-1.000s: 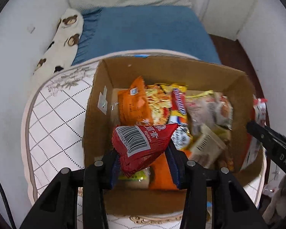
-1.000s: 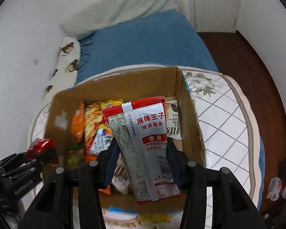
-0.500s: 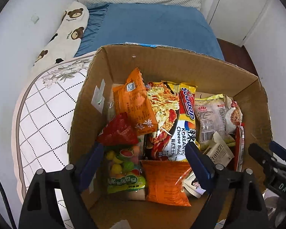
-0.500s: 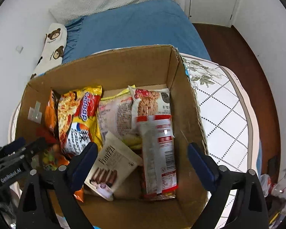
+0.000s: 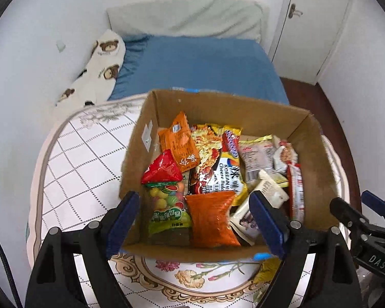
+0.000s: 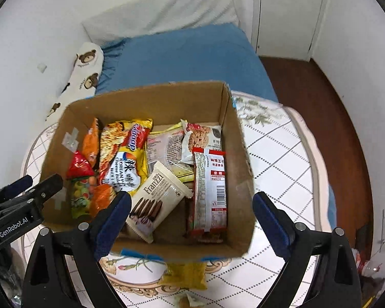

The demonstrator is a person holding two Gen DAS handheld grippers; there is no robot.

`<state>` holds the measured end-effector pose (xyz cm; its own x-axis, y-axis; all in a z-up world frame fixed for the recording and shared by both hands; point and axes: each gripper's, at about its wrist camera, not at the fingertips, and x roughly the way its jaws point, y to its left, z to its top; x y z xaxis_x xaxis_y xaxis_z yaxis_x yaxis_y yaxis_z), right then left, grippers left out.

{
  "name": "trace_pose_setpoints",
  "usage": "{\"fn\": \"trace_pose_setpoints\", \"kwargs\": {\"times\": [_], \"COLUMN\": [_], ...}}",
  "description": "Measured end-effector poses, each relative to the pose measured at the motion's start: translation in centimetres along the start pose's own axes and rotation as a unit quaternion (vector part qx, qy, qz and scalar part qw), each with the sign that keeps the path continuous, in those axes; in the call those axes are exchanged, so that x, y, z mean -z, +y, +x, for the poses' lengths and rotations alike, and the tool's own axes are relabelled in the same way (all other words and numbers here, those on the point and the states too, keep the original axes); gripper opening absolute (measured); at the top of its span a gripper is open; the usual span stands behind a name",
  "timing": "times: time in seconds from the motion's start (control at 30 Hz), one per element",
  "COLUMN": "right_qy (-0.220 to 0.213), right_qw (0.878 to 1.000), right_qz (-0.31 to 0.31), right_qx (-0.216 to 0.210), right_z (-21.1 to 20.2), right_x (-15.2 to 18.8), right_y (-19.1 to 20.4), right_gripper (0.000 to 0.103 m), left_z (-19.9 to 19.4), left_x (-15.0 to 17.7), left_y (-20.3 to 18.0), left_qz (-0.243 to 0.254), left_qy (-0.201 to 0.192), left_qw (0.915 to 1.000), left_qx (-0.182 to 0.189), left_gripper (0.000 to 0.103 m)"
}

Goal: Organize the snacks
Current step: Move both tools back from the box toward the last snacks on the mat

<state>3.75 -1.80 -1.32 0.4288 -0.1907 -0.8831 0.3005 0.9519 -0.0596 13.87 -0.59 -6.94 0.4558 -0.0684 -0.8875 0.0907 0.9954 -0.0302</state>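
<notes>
Hovering above a cardboard box [image 5: 318, 179] packed with snacks, the left gripper [image 5: 195, 220] and the right gripper [image 6: 190, 220] both stood wide and empty over a quilted mat [image 5: 71, 169] at the foot of a blue bed [image 5: 197, 69]. The box sat on the mat's middle, its near wall just below both sets of jaws. Inside, a red triangular packet [image 5: 164, 170] rested by the left wall atop a green candy bag [image 5: 166, 210], with an orange packet [image 5: 210, 220] just beside it near the front wall; a tall red-and-white spicy strip packet [image 6: 210, 187] lay along the right wall, its long axis running front to back, and a cream Franzzi wafer pack [image 6: 156, 195] lay tilted across the middle. A yellow packet [image 6: 184, 273] showed on the mat outside the box, touching its front wall and lying below and between the right gripper's jaws, its long axis roughly parallel to that wall. By position the right gripper was the nearer one to it, and reaching it would likely call for drawing back and down from the box. Whether further snacks remained outside could not be told.
</notes>
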Motion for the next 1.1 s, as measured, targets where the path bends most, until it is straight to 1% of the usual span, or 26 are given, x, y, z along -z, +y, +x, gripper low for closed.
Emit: {"fn": "trace_pose_setpoints", "kwargs": {"times": [0.13,0.37,0.53,0.63,0.7,0.73,0.87,0.97,1.07,1.1], "right_qy": [-0.021,-0.051,-0.064,-0.056,-0.030,-0.017,0.063,0.133,0.175,0.186], "right_qw": [1.000,0.998,0.997,0.998,0.998,0.998,0.995,0.986,0.978,0.976], "right_qz": [-0.004,0.003,0.007,0.014,0.025,0.028,0.050,0.066,0.078,0.080], "right_qx": [-0.007,-0.021,-0.033,-0.038,-0.046,-0.049,-0.064,-0.073,-0.079,-0.081], "right_z": [-2.9,-7.0,-9.0,-8.8,-7.6,-6.9,-2.1,2.5,5.9,6.7], "right_x": [1.4,3.6,4.8,5.8,7.1,7.7,11.6,15.2,18.0,18.7], "right_y": [0.4,0.7,0.8,0.4,-0.1,-0.3,-1.2,-1.7,-1.7,-1.6], "right_gripper": [0.097,0.097,0.097,0.097,0.097,0.097,0.097,0.096,0.095,0.093], "left_z": [-3.5,-7.4,-8.7,-8.4,-7.5,-6.6,-2.9,0.3,2.8,3.4], "left_x": [1.1,2.9,4.0,5.0,6.1,6.8,9.7,11.9,13.8,14.2], "left_y": [-0.3,-0.8,-1.0,-0.9,-1.1,-1.2,-1.8,-2.6,-3.2,-3.4], "left_qz": [0.006,0.013,0.015,0.015,0.020,0.026,0.052,0.077,0.097,0.100], "left_qy": [-0.031,-0.057,-0.063,-0.056,-0.041,-0.026,0.031,0.077,0.111,0.118], "left_qw": [0.9995,0.9982,0.9977,0.9983,0.9990,0.9993,0.9971,0.9921,0.9866,0.9852], "left_qx": [0.003,0.014,0.017,0.009,-0.002,-0.010,-0.045,-0.061,-0.071,-0.073], "left_gripper": [0.087,0.087,0.087,0.087,0.087,0.087,0.087,0.087,0.087,0.087]}}
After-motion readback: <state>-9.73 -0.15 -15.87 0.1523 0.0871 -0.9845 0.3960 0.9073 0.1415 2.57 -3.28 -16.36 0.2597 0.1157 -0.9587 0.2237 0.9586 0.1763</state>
